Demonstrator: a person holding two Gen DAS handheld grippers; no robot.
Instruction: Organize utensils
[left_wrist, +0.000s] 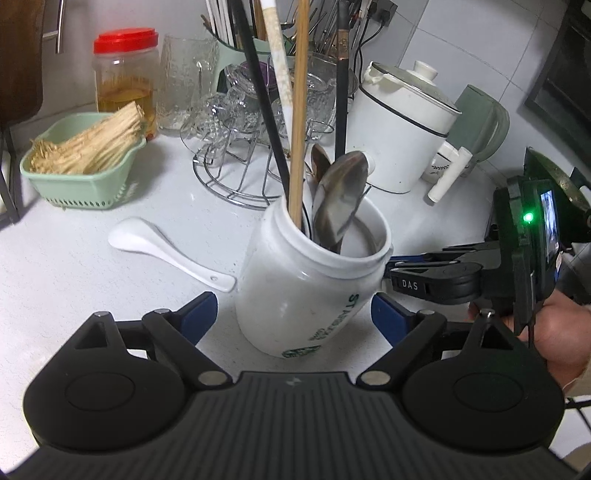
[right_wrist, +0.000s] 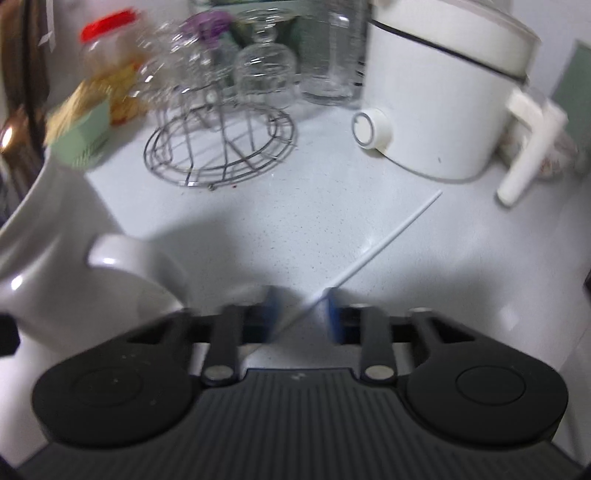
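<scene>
White counter (left_wrist: 74, 266): mug (left_wrist: 306, 295) holds chopsticks (left_wrist: 298, 122), probably spoons (left_wrist: 341, 195).

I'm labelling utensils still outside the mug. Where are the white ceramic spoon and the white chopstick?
white ceramic spoon (left_wrist: 162, 245): left wrist view, on its handle.
white chopstick (right_wrist: 384, 245): right wrist view, mid-shaft, lying on the counter.

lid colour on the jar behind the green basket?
Red lid; clearest in the left wrist view.

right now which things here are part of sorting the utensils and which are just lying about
Job:
white mug holding chopsticks and spoons
white spoon on the counter
white chopstick in the right gripper

Lying about:
red-lidded jar
green basket
glass rack
white cooker
</scene>
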